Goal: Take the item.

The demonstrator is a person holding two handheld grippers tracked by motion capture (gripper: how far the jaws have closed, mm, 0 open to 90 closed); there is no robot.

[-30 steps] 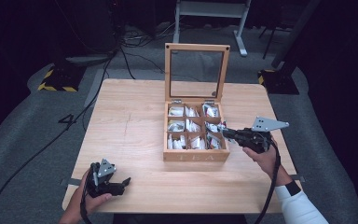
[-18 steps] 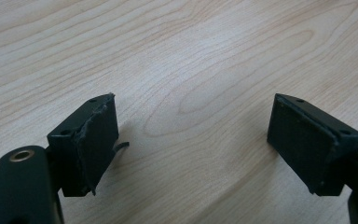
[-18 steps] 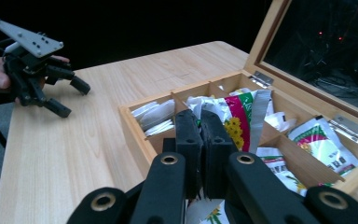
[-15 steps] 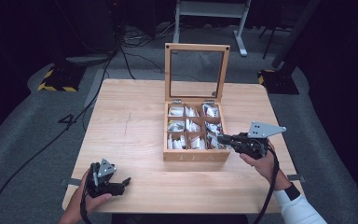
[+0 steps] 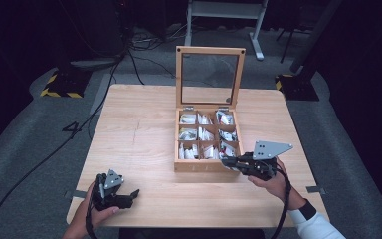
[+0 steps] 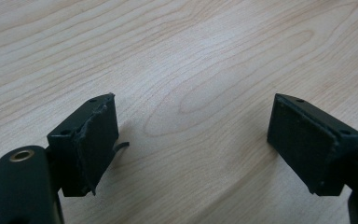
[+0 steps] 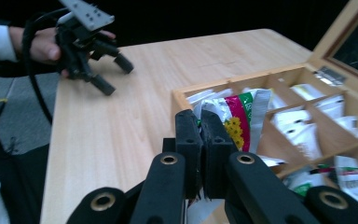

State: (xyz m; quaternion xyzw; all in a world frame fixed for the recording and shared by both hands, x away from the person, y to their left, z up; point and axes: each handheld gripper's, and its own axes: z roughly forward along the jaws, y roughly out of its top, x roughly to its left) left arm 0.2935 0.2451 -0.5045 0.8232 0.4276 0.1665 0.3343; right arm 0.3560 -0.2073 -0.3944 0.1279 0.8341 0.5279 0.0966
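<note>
An open wooden box (image 5: 207,167) sits on the table, its compartments packed with tea packets (image 5: 188,133). Its glass lid (image 5: 209,50) stands upright at the back. At the box's near right corner my right gripper (image 5: 225,160) is shut on a silver packet with red, green and yellow flowers (image 7: 240,121), which it holds just above a compartment (image 7: 201,135). Low over bare wood at the table's front left, my left gripper (image 5: 132,195) is open and holds nothing (image 6: 191,140). It also appears in the right gripper view as the far gripper (image 7: 112,74).
The wooden table (image 5: 139,124) has open room left of the box. Dark floor with cables (image 5: 30,169) surrounds it. A metal stand (image 5: 224,10) is behind the table, and a yellow-black striped base (image 5: 59,84) lies at the far left.
My right gripper has drawn back from the box's middle toward its near right corner, still shut on the packet. The left gripper has stayed put.
</note>
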